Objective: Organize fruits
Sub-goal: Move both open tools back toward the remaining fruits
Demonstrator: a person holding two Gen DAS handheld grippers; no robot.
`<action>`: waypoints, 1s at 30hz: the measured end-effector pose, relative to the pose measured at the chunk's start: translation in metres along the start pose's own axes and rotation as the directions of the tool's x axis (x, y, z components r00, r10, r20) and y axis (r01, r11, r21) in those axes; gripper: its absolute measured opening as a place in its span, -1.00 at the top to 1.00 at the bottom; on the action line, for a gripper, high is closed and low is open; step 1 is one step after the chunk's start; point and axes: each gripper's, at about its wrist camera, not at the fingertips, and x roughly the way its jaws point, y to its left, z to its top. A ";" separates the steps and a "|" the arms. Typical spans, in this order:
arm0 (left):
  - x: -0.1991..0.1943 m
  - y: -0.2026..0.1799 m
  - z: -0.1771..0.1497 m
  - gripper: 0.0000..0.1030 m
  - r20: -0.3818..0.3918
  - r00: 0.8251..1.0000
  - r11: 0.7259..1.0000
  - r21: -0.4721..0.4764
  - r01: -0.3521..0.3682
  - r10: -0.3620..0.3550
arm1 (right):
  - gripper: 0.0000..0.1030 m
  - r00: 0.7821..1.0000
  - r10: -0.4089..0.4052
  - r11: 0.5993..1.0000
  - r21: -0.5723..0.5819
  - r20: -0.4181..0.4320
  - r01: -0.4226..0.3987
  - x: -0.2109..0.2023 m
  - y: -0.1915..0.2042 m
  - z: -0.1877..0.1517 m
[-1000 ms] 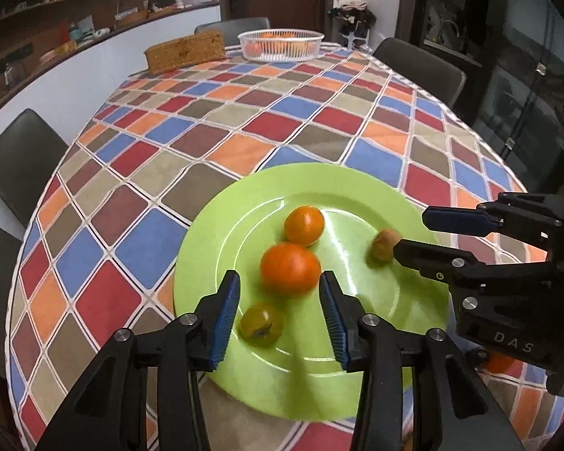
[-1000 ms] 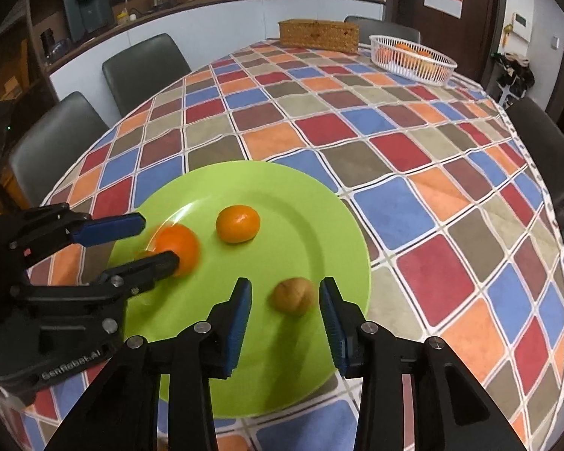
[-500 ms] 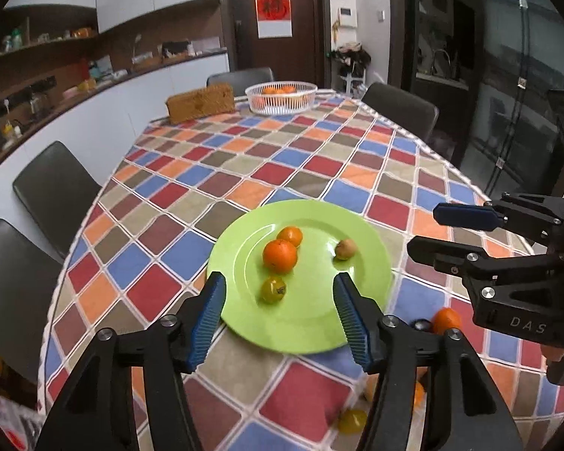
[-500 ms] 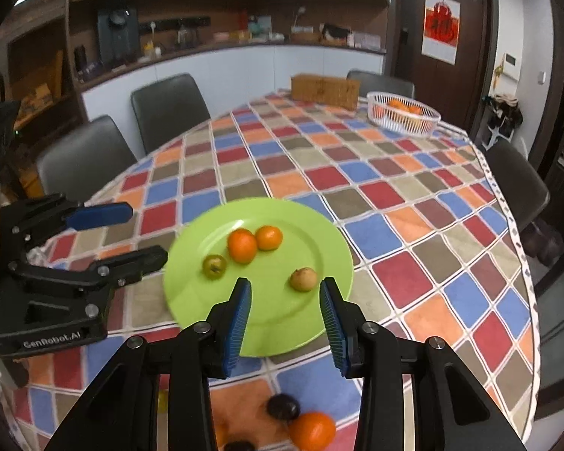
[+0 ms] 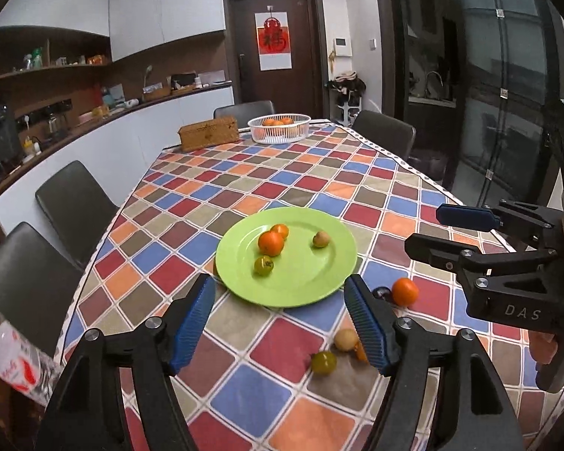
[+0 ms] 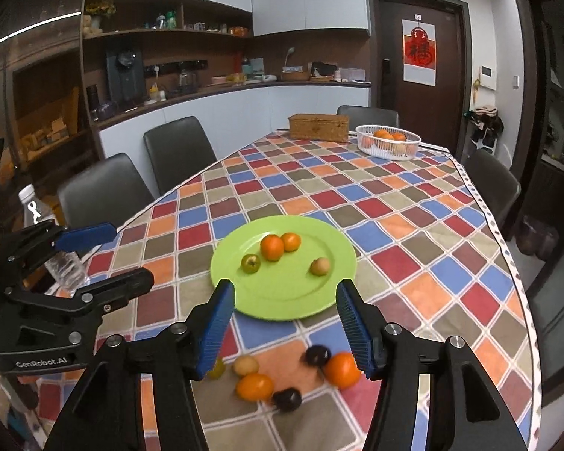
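A green plate [image 5: 304, 285] [image 6: 282, 300] lies on the checkered tablecloth with two oranges [image 5: 270, 242] [image 6: 272, 247], a small green fruit [image 5: 263, 265] [image 6: 250, 263] and a small brown fruit [image 5: 320, 239] [image 6: 320, 266]. Several loose fruits lie on the cloth near me: an orange [image 5: 405, 291] [image 6: 341, 368], another orange [image 6: 255, 386], a tan fruit [image 5: 345, 339] [image 6: 245, 365], a green fruit [image 5: 323, 362] and dark plums [image 6: 287, 399]. My left gripper [image 5: 280, 323] is open and empty, above the plate's near edge. My right gripper [image 6: 284, 329] is open and empty, above the loose fruits.
A white basket [image 5: 279, 127] [image 6: 388, 141] of oranges and a wicker box [image 5: 209, 133] [image 6: 318, 126] stand at the table's far end. Dark chairs [image 5: 73, 203] ring the table. A plastic water bottle [image 6: 50, 244] stands at the left edge.
Both grippers have pulled back and up from the plate, and both jaws have opened wider. The loose fruits near the table's front edge have come into view.
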 end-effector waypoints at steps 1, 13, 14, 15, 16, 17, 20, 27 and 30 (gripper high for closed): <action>-0.002 -0.002 -0.003 -0.39 0.001 1.000 1.000 0.001 0.000 0.000 | -0.11 1.000 -0.009 1.000 -0.002 0.004 0.009 -0.004 0.002 -0.004; 0.002 -0.020 -0.040 -0.40 -0.060 0.998 0.999 0.044 0.016 -0.013 | -0.11 0.995 -0.025 0.999 -0.025 -0.098 0.023 -0.007 0.003 -0.048; 0.003 -0.020 -0.042 -0.40 -0.065 0.998 0.999 0.047 0.019 -0.016 | -0.11 0.994 -0.023 1.000 -0.024 -0.111 0.020 -0.005 0.002 -0.051; 0.005 -0.021 -0.045 -0.40 -0.075 0.997 0.998 0.052 0.025 -0.021 | -0.11 0.992 -0.021 1.000 -0.022 -0.127 0.018 -0.003 0.001 -0.055; 0.007 -0.022 -0.047 -0.40 -0.081 0.996 0.998 0.054 0.026 -0.022 | -0.11 0.990 -0.018 1.000 -0.019 -0.142 0.015 0.000 0.000 -0.058; 0.010 -0.023 -0.050 -0.40 -0.094 0.995 0.998 0.058 0.030 -0.024 | -0.11 0.988 -0.015 1.000 -0.018 -0.153 0.013 0.001 -0.001 -0.061; 0.018 -0.024 -0.057 -0.40 -0.127 0.991 0.997 0.061 0.042 -0.034 | -0.11 0.980 -0.014 1.000 -0.020 -0.199 0.010 0.010 -0.002 -0.069; 0.041 -0.026 -0.070 -0.39 -0.191 0.977 0.993 0.055 0.105 -0.093 | -0.11 0.954 0.005 1.000 -0.006 -0.299 -0.007 0.034 -0.006 -0.086; 0.051 -0.026 -0.073 -0.39 -0.204 0.972 0.990 0.059 0.129 -0.115 | -0.10 0.944 0.019 1.000 0.004 -0.330 -0.019 0.043 -0.007 -0.091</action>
